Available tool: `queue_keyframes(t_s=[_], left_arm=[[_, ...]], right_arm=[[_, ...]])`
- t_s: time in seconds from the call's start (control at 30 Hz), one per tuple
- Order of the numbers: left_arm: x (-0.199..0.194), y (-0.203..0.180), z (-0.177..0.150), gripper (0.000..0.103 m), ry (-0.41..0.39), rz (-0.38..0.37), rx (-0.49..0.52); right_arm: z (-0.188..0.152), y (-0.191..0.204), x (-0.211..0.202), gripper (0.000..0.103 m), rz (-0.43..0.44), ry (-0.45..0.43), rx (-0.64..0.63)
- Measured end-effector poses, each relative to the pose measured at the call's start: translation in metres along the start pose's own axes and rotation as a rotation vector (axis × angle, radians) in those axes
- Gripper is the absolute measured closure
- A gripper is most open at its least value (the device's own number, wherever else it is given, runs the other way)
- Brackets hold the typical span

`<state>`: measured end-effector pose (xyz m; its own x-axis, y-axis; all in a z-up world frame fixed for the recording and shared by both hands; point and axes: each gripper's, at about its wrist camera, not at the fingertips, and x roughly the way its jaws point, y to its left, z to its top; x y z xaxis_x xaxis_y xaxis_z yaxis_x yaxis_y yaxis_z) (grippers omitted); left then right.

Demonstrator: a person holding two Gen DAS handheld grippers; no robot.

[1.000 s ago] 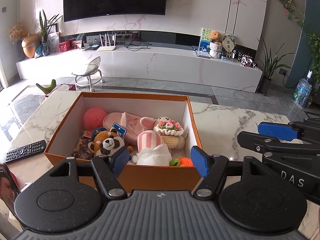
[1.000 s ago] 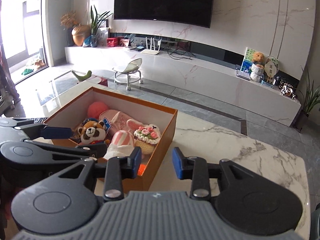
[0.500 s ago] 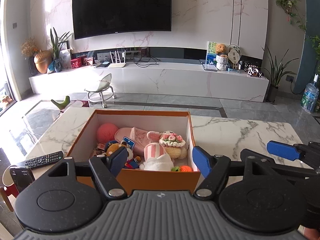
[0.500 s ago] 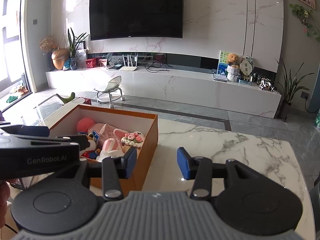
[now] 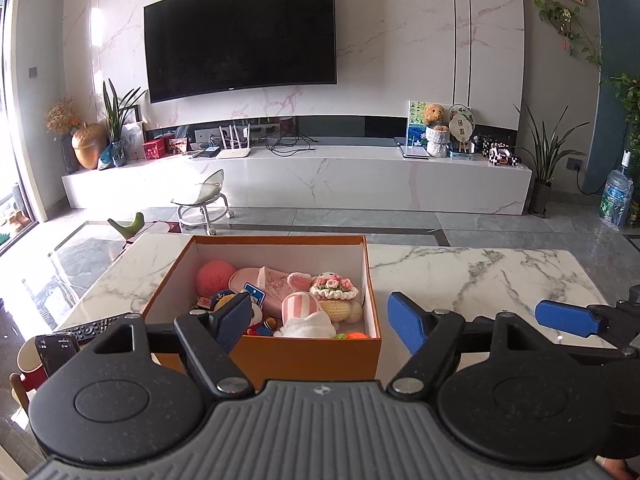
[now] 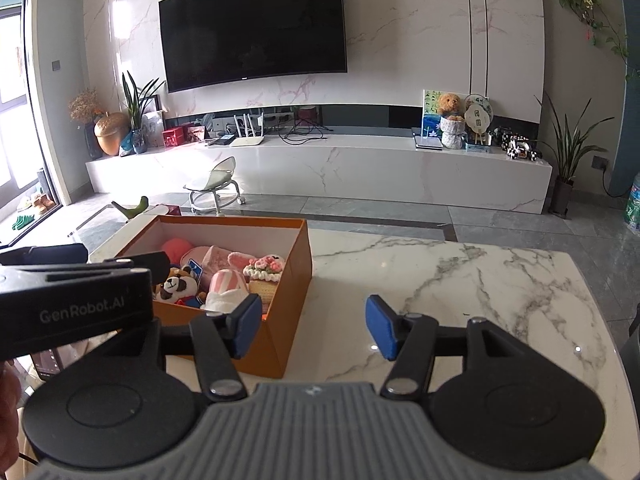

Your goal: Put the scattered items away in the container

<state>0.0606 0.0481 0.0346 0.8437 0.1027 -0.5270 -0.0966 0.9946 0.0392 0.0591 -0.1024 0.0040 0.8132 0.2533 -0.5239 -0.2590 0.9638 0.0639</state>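
Observation:
An orange box (image 5: 304, 356) stands on the marble table (image 5: 480, 276), also seen as the box (image 6: 290, 280) in the right wrist view. Inside lie soft toys: a pink ball (image 5: 216, 276), a pink slipper (image 5: 268, 280), a crochet flower bunny (image 5: 334, 290), a pink striped plush (image 5: 302, 308) and a panda plush (image 6: 176, 288). My left gripper (image 5: 320, 324) hovers before the box's near wall, its jaws opening with nothing between them. My right gripper (image 6: 315, 330) hangs over bare marble to the right of the box, jaws also opening and empty.
A black remote (image 5: 96, 326) and a phone (image 5: 56, 352) lie at the table's left near corner. On the floor beyond the table stand a small stool (image 5: 204, 200) and a long white TV bench (image 5: 320, 176). The left gripper's body (image 6: 76, 300) crowds the right wrist view's left side.
Both grippers have pulled back from the box and risen a little, so the box looks smaller and more of the room shows. Both pairs of jaws have spread wider, the right one most.

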Motion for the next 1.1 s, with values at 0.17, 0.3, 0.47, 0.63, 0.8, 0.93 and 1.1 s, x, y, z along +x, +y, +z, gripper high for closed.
queue_keyframes(t_s=[0.17,0.3,0.47,0.63,0.8,0.93,1.1], left_arm=[[-0.008,-0.001,-0.006,0.014,-0.003,-0.004,-0.006],[-0.014,0.001,-0.01,0.014,-0.008,0.003,-0.011],[-0.02,0.002,-0.017,0.014,-0.011,0.017,-0.01],[-0.022,0.003,-0.023,0.014,-0.003,0.025,-0.01],[-0.023,0.005,-0.024,0.014,-0.004,0.027,-0.011],[-0.021,0.008,-0.024,0.014,0.005,0.019,-0.025],[-0.018,0.01,-0.024,0.014,0.009,0.024,-0.025]], right_arm=[[-0.007,-0.002,-0.01,0.041,-0.012,0.001,0.009],[-0.012,-0.002,-0.015,0.041,-0.021,-0.001,0.017],[-0.017,0.002,-0.02,0.041,-0.022,-0.005,0.014],[-0.023,0.008,-0.024,0.041,-0.024,-0.001,0.005],[-0.026,0.011,-0.026,0.041,-0.028,-0.002,-0.002],[-0.027,0.015,-0.027,0.041,-0.03,-0.008,-0.009],[-0.026,0.02,-0.027,0.041,-0.025,-0.011,-0.018]])
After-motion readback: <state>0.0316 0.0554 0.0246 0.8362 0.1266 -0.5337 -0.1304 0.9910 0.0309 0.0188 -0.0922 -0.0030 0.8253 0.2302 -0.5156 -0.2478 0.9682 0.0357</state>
